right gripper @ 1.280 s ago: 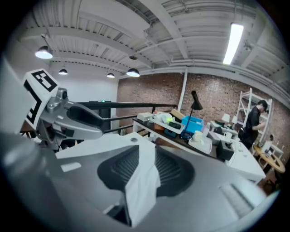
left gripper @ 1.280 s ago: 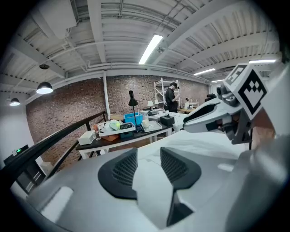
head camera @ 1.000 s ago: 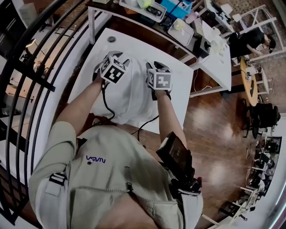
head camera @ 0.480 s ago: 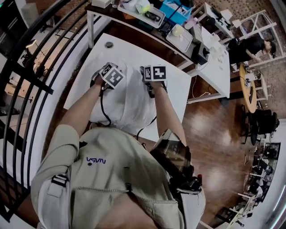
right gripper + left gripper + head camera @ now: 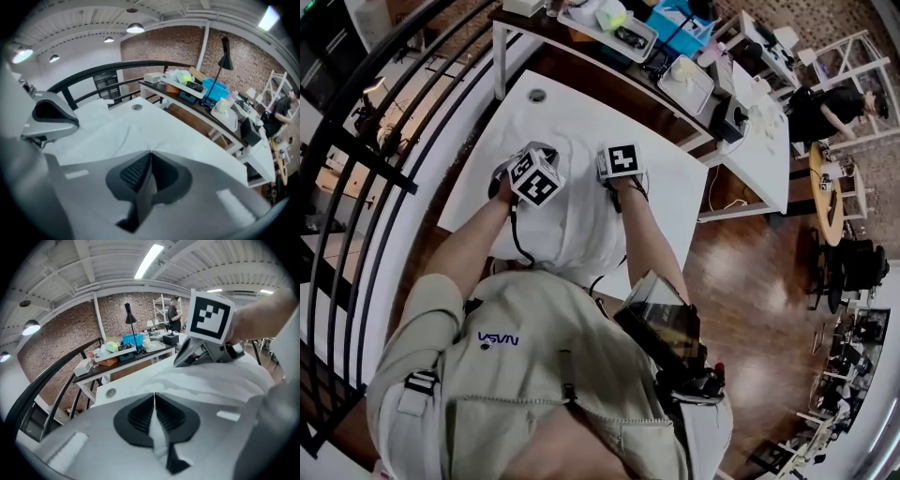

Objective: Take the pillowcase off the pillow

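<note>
A white pillow in its white pillowcase [image 5: 572,220] lies on the white table [image 5: 675,178], long side running away from me. Both grippers rest on its far end. In the left gripper view my left gripper [image 5: 154,394] has just been closing and is shut on a thin fold of the pillowcase [image 5: 220,380]. In the right gripper view my right gripper [image 5: 150,153] has also just been closing, and a shadowed strip of the pillowcase [image 5: 112,136] sits between its pads. In the head view the marker cubes cover the tips of the left gripper [image 5: 528,161] and right gripper [image 5: 619,169].
A dark table [image 5: 581,42] behind the white one holds trays, boxes and a black desk lamp [image 5: 129,315]. A black railing [image 5: 356,169] runs along the left. Wood floor [image 5: 750,281] lies to the right, where a person [image 5: 834,103] stands at another desk.
Both grippers have come down onto the far end of the pillow. The right gripper's cube has tipped so that its marker faces up.
</note>
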`<state>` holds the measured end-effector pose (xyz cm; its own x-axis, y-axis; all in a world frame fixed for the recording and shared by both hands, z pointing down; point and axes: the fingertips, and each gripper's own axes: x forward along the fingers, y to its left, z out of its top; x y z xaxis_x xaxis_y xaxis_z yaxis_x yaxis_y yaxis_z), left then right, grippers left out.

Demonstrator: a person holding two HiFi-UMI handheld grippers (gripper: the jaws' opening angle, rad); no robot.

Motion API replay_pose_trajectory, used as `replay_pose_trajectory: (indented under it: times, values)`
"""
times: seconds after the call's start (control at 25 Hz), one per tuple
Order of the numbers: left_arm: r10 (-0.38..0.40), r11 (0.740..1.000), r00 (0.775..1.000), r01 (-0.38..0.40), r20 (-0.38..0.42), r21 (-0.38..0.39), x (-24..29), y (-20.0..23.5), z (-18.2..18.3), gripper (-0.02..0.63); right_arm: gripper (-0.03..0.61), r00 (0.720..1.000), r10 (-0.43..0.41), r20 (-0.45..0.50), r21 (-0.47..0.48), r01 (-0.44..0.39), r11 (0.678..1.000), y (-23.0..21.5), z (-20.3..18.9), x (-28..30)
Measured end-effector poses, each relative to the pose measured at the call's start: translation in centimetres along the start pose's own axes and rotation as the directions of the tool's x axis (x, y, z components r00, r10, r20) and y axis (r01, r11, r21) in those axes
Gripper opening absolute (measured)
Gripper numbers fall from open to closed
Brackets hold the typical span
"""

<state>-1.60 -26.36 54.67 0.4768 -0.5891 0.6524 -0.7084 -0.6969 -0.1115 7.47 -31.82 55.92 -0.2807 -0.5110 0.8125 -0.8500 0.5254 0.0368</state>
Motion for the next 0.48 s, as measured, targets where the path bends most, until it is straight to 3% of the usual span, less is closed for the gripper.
replay_pose_trajectory:
  times: [0.24,0.36,0.48]
  values:
    - [0.058,0.996,0.984,-0.044,0.171,-0.083,-4.8,1.7,3.7,0.011,0.006,0.982,-0.181,0.05,0.066,0.178,0.982,-4.5,0.7,-3.5]
    - [0.074,0.993,0.972,-0.051,0.225,-0.107,-6.9,2.6,5.0,0.011,0.005,0.953,-0.299,0.051,0.083,0.295,0.952,-7.5,0.5,-6.1]
    - [0.093,0.99,0.962,-0.061,0.256,-0.13,-7.9,4.0,5.6,0.011,0.005,0.935,-0.342,0.094,0.117,0.331,0.936,-10.0,0.4,-7.5]
